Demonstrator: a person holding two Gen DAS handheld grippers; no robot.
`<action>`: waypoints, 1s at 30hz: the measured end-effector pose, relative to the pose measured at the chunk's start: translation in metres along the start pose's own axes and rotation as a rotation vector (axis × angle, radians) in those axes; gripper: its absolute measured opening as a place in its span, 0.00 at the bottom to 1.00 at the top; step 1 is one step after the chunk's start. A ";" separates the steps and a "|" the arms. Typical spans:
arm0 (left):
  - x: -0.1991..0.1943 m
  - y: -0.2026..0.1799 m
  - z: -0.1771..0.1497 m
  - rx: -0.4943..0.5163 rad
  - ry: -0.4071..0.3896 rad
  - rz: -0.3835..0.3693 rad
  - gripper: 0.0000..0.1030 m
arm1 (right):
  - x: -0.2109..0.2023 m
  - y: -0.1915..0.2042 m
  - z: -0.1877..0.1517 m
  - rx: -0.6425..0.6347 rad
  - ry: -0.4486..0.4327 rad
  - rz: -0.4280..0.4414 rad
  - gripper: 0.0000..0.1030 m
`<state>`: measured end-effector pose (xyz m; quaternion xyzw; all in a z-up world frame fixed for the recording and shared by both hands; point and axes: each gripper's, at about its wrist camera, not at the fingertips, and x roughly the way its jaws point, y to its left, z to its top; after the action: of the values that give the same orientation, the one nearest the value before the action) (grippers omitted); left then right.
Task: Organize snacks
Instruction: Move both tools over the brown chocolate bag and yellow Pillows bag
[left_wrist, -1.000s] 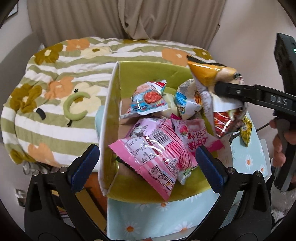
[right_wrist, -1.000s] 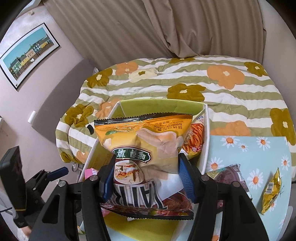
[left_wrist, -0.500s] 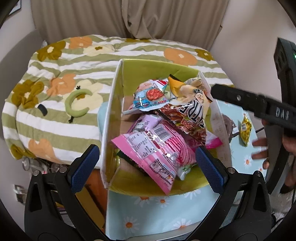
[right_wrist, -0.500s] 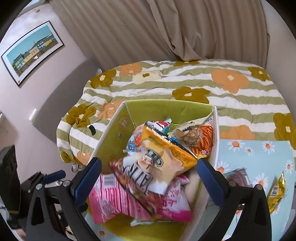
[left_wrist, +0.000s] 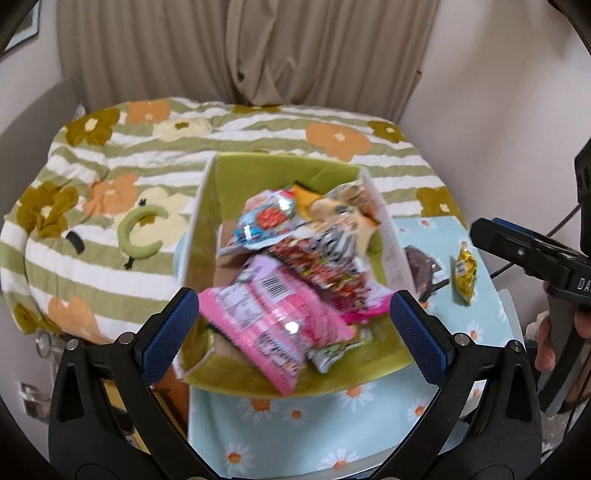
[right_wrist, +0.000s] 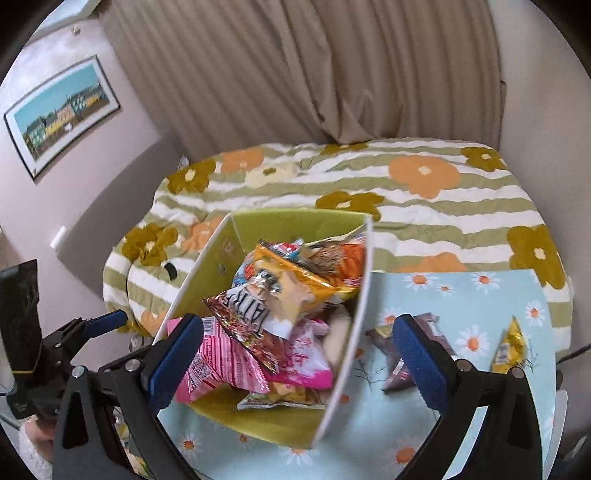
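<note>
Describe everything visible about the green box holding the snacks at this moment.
The green box is an open-topped carton, apparently cardboard, lime green inside with white outer walls. It stands upright on the daisy-print tablecloth, its far side toward the floral quilt. Snack packets fill it in a loose heap: a pink packet near the front, an orange-yellow chip bag on top. Neither gripper touches it; two packets lie outside on the cloth to its right.

Soft, even daylight fills the room, with no hard shadows. The snack packets (left_wrist: 273, 306) are smeared by motion blur (their foil throws small white glints), and the fisheye bends the curtain (right_wrist: 332, 74) and blackens every frame corner.
</note>
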<state>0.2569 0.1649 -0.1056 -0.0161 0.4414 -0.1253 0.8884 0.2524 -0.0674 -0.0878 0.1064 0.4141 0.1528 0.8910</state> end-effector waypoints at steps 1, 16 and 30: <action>-0.001 -0.007 0.001 0.009 -0.007 -0.004 0.99 | -0.007 -0.005 -0.001 0.011 -0.010 -0.005 0.99; 0.047 -0.172 0.020 0.107 0.024 -0.063 0.99 | -0.081 -0.159 -0.016 0.183 -0.061 -0.171 0.99; 0.152 -0.251 0.019 -0.066 0.092 0.167 0.99 | -0.036 -0.275 -0.041 0.237 0.129 -0.069 0.99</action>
<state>0.3073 -0.1157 -0.1781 -0.0027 0.4853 -0.0369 0.8736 0.2495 -0.3336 -0.1746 0.1865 0.4889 0.0783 0.8485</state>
